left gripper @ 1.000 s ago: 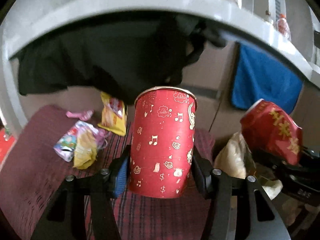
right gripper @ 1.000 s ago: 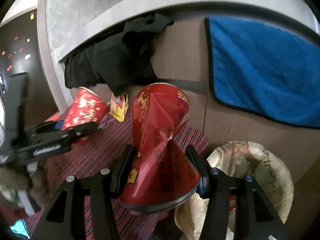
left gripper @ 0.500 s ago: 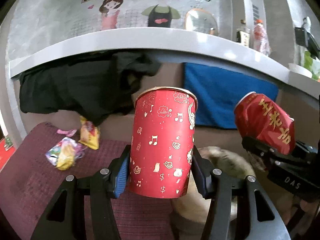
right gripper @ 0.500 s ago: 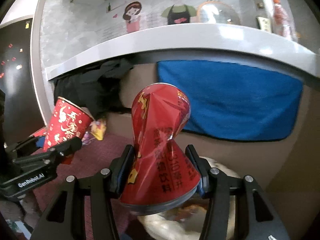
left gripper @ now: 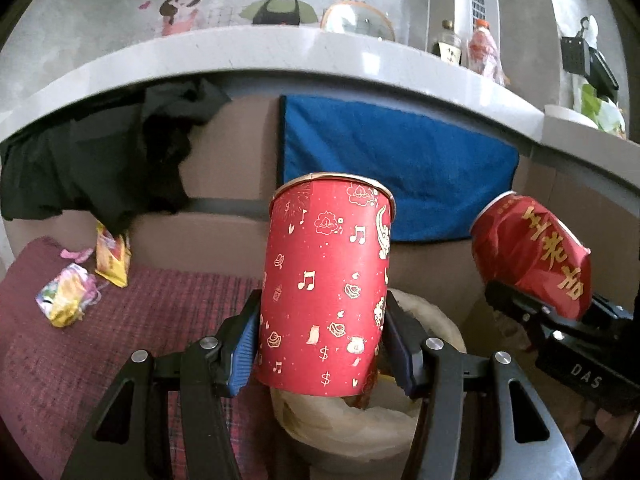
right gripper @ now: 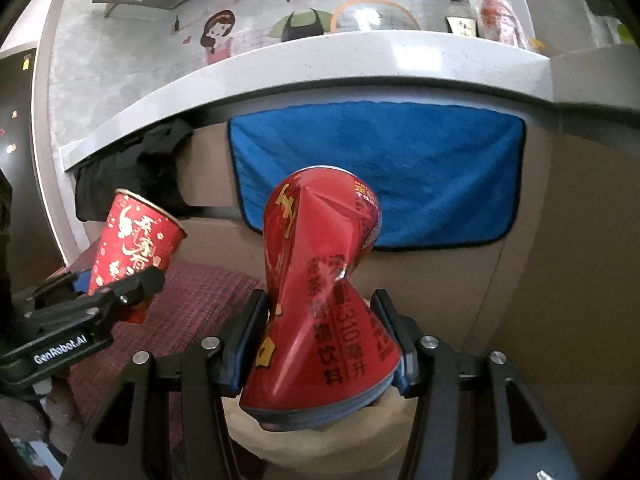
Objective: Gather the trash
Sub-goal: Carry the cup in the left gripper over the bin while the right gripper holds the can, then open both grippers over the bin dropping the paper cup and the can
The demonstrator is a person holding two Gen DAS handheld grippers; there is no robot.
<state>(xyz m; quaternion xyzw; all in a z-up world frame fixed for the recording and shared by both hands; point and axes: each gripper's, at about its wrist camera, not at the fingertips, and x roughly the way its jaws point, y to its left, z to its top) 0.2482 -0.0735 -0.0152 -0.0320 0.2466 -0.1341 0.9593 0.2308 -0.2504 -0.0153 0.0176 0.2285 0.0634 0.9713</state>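
The left gripper (left gripper: pixel 324 350) grips the cup (left gripper: pixel 326 284) at frame centre; the right gripper (right gripper: pixel 320 344) grips the crushed can (right gripper: pixel 320 300). Both hang above the bag (left gripper: pixel 436 320), low centre. Better to release each one only when it is directly over the opening.

A grey counter ledge (left gripper: pixel 256 46) is seen below a cartoon wall mural (right gripper: pixel 260 24); a blue towel (right gripper: pixel 380 172) is hung on brown panelling.
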